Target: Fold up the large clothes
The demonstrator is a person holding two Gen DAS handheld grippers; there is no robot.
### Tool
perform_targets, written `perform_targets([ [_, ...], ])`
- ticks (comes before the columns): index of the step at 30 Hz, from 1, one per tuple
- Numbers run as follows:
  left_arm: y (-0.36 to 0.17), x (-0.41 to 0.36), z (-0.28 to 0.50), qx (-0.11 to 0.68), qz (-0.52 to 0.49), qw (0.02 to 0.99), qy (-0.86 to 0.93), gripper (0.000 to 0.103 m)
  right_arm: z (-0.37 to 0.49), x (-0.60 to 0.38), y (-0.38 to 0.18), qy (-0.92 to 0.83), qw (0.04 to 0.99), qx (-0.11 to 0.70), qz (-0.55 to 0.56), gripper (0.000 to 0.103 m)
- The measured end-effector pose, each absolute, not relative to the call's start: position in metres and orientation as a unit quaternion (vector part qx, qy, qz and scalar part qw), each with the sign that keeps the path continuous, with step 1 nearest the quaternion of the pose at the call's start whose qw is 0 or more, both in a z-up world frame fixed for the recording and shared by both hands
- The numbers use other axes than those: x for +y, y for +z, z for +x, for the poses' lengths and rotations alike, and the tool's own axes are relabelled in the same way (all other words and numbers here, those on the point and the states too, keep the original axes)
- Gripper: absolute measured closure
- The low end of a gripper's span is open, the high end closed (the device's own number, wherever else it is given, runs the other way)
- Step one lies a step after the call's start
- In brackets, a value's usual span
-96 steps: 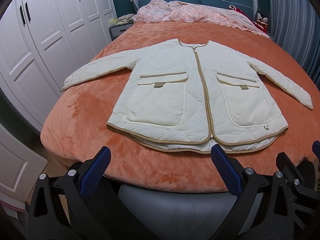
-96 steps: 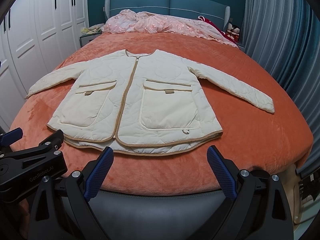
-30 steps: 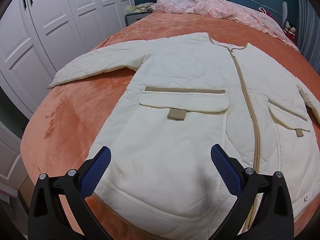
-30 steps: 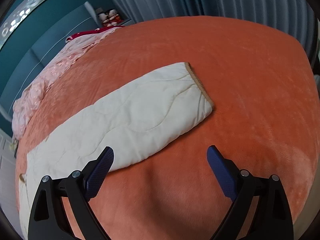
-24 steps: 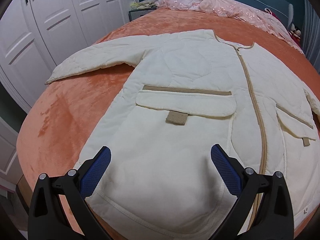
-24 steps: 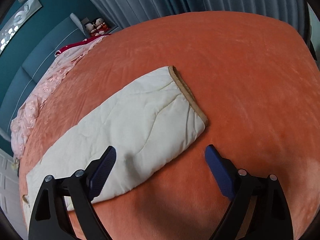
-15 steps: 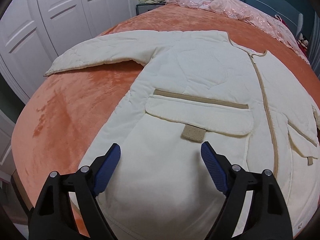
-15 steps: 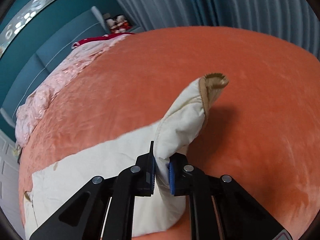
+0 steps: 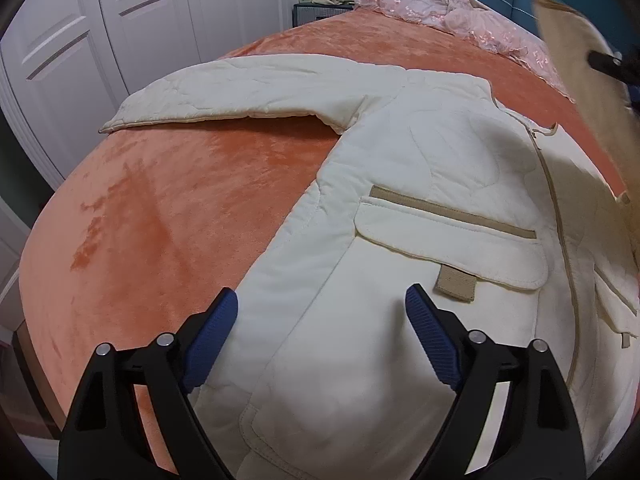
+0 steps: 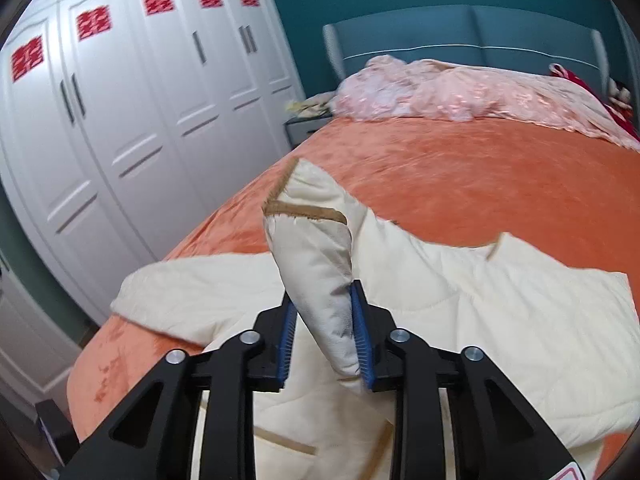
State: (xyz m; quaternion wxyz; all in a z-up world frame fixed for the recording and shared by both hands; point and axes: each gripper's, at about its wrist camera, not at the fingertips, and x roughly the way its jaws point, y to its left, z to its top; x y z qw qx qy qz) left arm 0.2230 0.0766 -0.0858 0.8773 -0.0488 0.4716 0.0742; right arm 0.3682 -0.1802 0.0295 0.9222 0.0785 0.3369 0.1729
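A cream quilted jacket (image 9: 420, 184) with tan trim lies front up on the orange bed (image 9: 168, 216). Its left sleeve (image 9: 240, 92) stretches flat toward the wardrobe. My left gripper (image 9: 320, 340) is open, low over the jacket's left side below the flap pocket (image 9: 452, 240). My right gripper (image 10: 324, 344) is shut on the right sleeve (image 10: 316, 264) near its tan cuff (image 10: 304, 210) and holds it lifted over the jacket's body (image 10: 500, 312). The lifted sleeve also shows in the left wrist view (image 9: 580, 72) at the upper right.
White wardrobe doors (image 10: 120, 112) stand along the bed's left side. A pink quilt (image 10: 460, 88) is bunched at the blue headboard (image 10: 460, 36). A bedside table (image 9: 320, 8) sits in the far corner. The bed's edge (image 9: 36, 280) drops off at left.
My right gripper has carried the gripped sleeve up and across over the jacket's body, swinging to face the wardrobe. My left gripper has moved lower and leftward over the jacket's side, jaws somewhat narrower.
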Motion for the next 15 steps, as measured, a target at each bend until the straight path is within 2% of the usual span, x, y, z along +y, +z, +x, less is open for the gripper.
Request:
perform_targets([
  [3,-0.085,0.081,0.227,0.469,-0.058,0.879,0.058,0.011,0.339,-0.147,0.031,0.192,0.93,0.306,0.065,0.039],
  [4,-0.084,0.081,0.229,0.468,-0.06,0.88,0.051,0.01,0.328,-0.15,0.032,0.188,0.934,0.298,0.065,0.036],
  [7,-0.08,0.079,0.241,0.463,-0.074,0.883,0.029,0.008,0.304,-0.177,0.027,0.148,0.94,0.3,0.072,0.034],
  [15,-0.081,0.043,0.301,0.47,-0.159,0.866,-0.055,0.005,0.274,-0.332,-0.035,-0.048,0.904,0.378,0.195,0.031],
])
